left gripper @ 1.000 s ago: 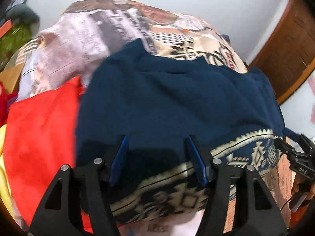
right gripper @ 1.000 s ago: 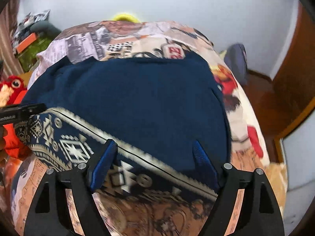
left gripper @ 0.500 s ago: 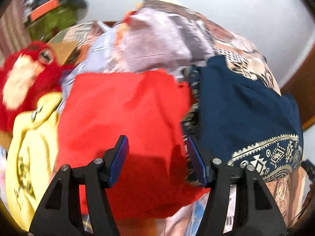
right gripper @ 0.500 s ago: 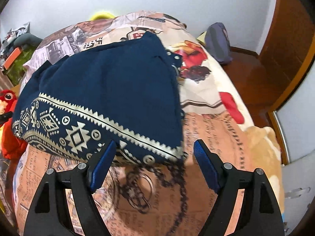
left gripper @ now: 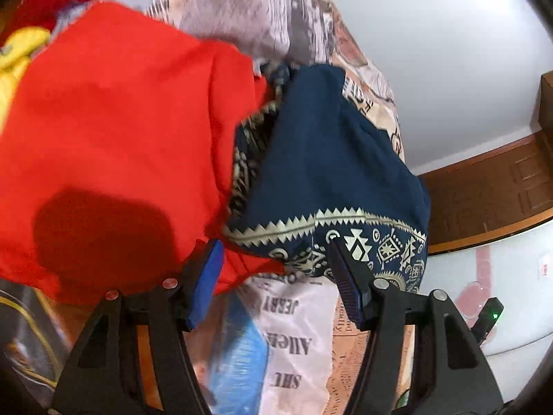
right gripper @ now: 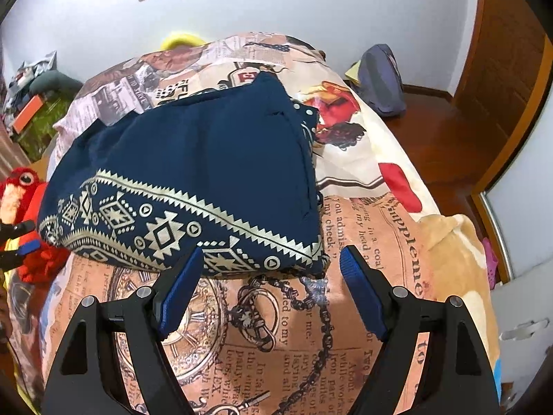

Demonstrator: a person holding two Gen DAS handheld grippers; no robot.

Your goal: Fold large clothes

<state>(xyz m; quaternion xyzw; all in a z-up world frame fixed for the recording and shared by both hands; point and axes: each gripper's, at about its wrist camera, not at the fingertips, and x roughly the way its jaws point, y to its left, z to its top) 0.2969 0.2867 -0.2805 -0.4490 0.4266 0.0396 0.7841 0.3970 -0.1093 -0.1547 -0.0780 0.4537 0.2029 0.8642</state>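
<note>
Navy folded garment (right gripper: pixel 193 159) on printed bedspread (right gripper: pixel 363 276), red garment (left gripper: pixel 114 138) beside

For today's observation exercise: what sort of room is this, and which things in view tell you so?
Most likely a bedroom. A bed with a newspaper-print bedspread fills the view, a red plush toy sits beside it, and a folded navy garment lies on top next to a red garment.

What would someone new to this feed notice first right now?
Probably the folded navy garment with its cream geometric border, lying on the newspaper-print bedspread just ahead of the open right tool. In the left wrist view, a bright red garment fills the left side, overlapping the navy one's edge. A red plush toy sits at the bed's left edge.
</note>
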